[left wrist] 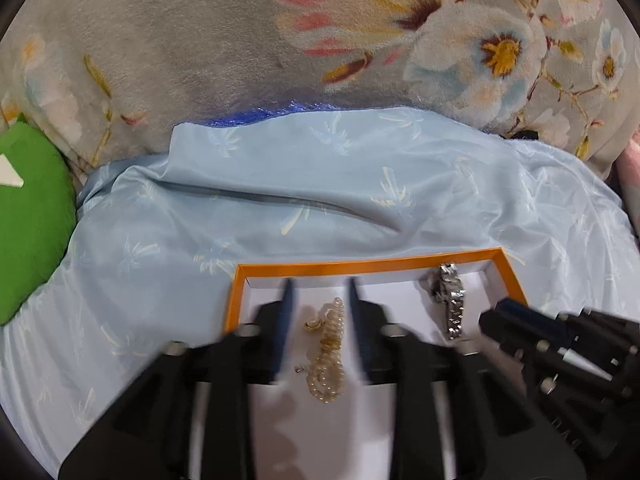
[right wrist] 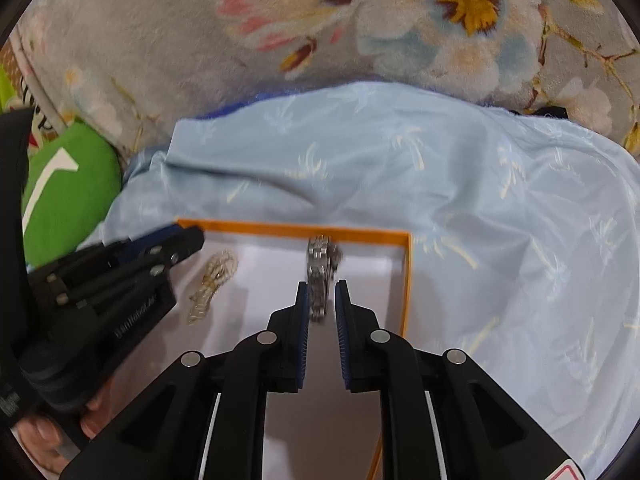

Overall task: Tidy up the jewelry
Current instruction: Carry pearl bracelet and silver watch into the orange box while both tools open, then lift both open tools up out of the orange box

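An orange-rimmed box (left wrist: pixel 360 267) with a white floor lies on light blue cloth; it also shows in the right wrist view (right wrist: pixel 407 280). In it lie a pale bead bracelet (left wrist: pixel 330 354) with a small gold ring (left wrist: pixel 313 325) beside it, and a silver metal watch band (left wrist: pixel 453 300). My left gripper (left wrist: pixel 319 292) is open over the box, its fingers either side of the beads. My right gripper (right wrist: pixel 321 290) is open, its fingers either side of the near end of the silver band (right wrist: pixel 318 276). The beads (right wrist: pixel 212 280) lie to its left.
Light blue cloth (left wrist: pixel 320 200) covers the surface around the box. A grey floral blanket (left wrist: pixel 200 40) lies behind. A green cushion (left wrist: pixel 28 232) sits at the left. Each gripper shows in the other's view: the right one (left wrist: pixel 560 344) and the left one (right wrist: pixel 120 276).
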`<act>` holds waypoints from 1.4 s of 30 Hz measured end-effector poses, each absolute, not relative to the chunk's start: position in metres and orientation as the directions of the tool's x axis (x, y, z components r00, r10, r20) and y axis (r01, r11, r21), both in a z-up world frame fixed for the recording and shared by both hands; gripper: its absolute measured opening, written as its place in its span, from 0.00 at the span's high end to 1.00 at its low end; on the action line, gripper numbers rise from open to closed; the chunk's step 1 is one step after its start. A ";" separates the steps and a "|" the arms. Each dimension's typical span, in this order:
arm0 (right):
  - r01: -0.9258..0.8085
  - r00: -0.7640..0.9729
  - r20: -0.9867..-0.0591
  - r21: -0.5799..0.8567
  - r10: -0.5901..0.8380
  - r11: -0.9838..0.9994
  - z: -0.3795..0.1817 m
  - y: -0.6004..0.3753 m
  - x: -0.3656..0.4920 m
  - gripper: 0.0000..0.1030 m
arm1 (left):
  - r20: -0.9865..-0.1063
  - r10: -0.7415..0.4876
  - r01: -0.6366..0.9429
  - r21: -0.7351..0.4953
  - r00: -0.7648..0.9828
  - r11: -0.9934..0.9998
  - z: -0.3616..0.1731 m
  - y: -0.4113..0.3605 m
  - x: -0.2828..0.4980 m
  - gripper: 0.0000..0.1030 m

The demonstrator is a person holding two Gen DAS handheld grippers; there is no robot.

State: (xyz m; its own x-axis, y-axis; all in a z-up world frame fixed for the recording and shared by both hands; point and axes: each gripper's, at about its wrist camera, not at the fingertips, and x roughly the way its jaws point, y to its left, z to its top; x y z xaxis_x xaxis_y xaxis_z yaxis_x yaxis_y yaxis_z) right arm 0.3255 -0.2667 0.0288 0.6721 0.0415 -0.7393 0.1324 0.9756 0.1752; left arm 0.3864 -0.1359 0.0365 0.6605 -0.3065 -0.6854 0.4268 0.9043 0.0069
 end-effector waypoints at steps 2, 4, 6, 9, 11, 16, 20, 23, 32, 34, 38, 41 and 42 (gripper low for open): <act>0.129 0.654 -0.756 0.149 0.029 0.980 0.025 -0.261 0.315 0.87 | -0.678 -0.290 0.420 0.030 0.675 0.907 0.035 -0.133 0.378 0.49; 0.123 0.637 -0.770 0.149 0.037 0.981 0.020 -0.259 0.310 0.87 | -0.686 -0.273 0.418 0.049 0.675 0.907 0.031 -0.131 0.372 0.49; 0.129 0.642 -0.766 0.152 0.034 0.980 0.022 -0.260 0.306 0.87 | -0.695 -0.272 0.415 0.041 0.665 0.909 0.028 -0.126 0.367 0.49; 0.148 0.664 -0.747 0.157 0.019 0.977 0.035 -0.267 0.314 0.87 | -0.696 -0.278 0.398 0.013 0.662 0.917 0.032 -0.113 0.363 0.49; 0.146 0.662 -0.748 0.182 0.041 0.972 0.043 -0.272 0.326 0.87 | -0.694 -0.276 0.384 0.000 0.664 0.923 0.035 -0.104 0.362 0.49; 0.153 0.631 -0.775 0.156 0.025 0.976 0.040 -0.264 0.361 0.69 | -0.722 -0.232 0.344 0.008 0.652 0.939 0.025 -0.091 0.369 0.48; 0.162 0.588 -0.808 0.071 -0.038 0.984 0.026 -0.256 0.378 0.89 | -0.738 -0.226 0.335 -0.001 0.636 0.942 0.015 -0.085 0.371 0.48; 0.148 0.601 -0.798 0.058 -0.043 0.987 0.026 -0.254 0.365 0.91 | -0.740 -0.227 0.332 -0.005 0.633 0.943 0.011 -0.080 0.370 0.48; 0.108 0.613 -0.790 0.096 0.010 0.990 0.021 -0.256 0.293 0.90 | -0.762 -0.237 0.347 -0.018 0.603 0.938 -0.002 -0.078 0.351 0.48; 0.114 0.604 -0.797 0.106 0.015 0.988 0.021 -0.259 0.288 0.89 | -0.773 -0.235 0.347 -0.020 0.589 0.938 -0.006 -0.079 0.348 0.48; 0.124 0.595 -0.803 0.136 0.036 0.983 0.020 -0.259 0.273 0.88 | -0.778 -0.225 0.341 -0.014 0.587 0.940 -0.012 -0.080 0.339 0.48; 0.116 0.577 -0.814 0.159 0.064 0.980 0.015 -0.256 0.265 0.90 | -0.781 -0.222 0.339 -0.013 0.584 0.941 -0.013 -0.080 0.334 0.48; 0.114 0.574 -0.816 0.164 0.070 0.980 0.014 -0.255 0.263 0.90 | -0.782 -0.219 0.338 -0.011 0.584 0.941 -0.012 -0.081 0.333 0.48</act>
